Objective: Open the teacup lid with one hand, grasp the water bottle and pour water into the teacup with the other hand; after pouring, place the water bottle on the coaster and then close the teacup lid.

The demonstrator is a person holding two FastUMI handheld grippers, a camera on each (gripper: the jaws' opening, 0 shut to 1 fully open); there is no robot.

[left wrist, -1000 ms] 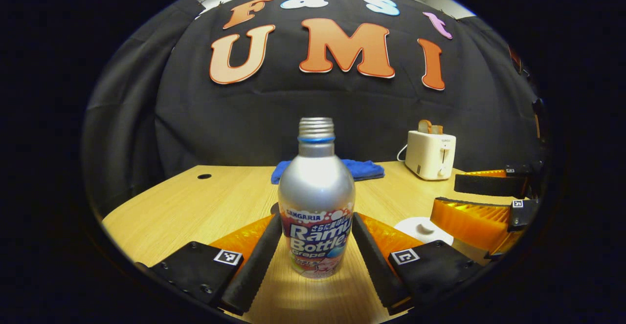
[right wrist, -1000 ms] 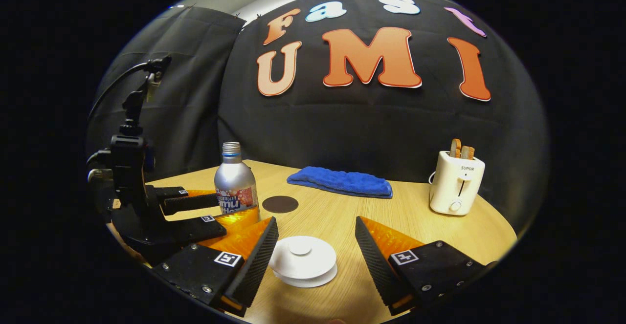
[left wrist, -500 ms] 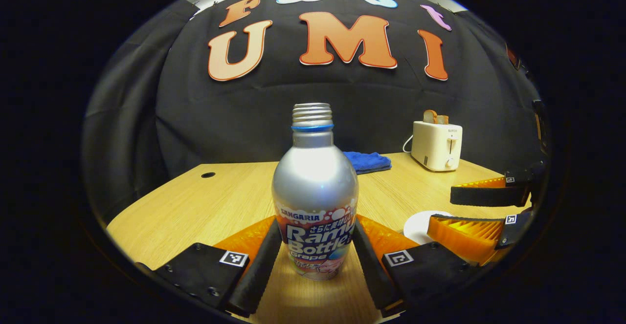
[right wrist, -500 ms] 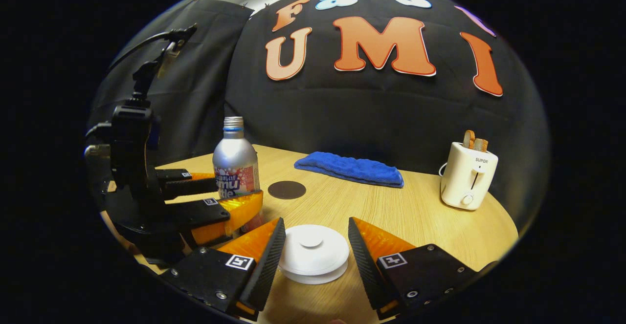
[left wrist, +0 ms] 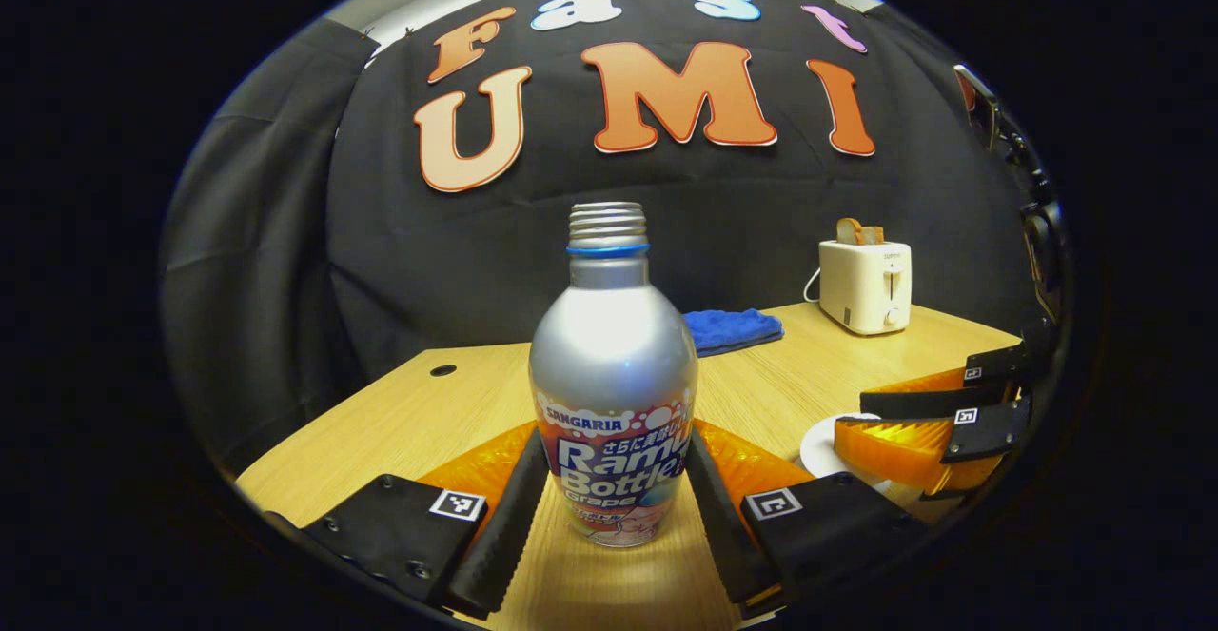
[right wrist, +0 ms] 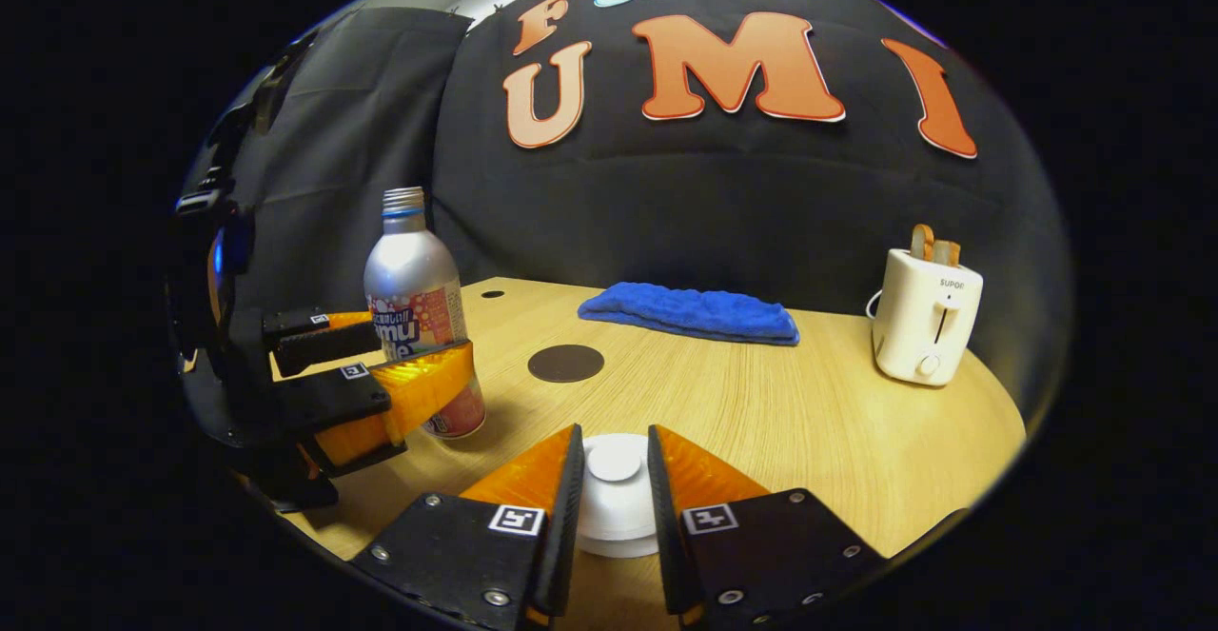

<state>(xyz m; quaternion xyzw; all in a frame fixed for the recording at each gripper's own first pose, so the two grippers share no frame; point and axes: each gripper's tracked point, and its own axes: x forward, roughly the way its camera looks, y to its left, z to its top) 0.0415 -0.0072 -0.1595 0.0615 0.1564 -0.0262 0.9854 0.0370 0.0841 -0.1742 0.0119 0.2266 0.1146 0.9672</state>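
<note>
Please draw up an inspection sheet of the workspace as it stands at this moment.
Surface: wooden table, with a small round hole near its far edge.
Job's things: water bottle upright, uncapped; white teacup lid in place, the cup beneath hidden; dark round coaster bare.
Clutter: blue cloth by the wall; white toaster with bread in its slots.
Grippers: left tool has both fingers against the bottle's lower body; right tool has its fingers close on either side of the lid's knob, contact unclear.
Cables: a white cord behind the toaster.
Surroundings: black cloth wall.
</note>
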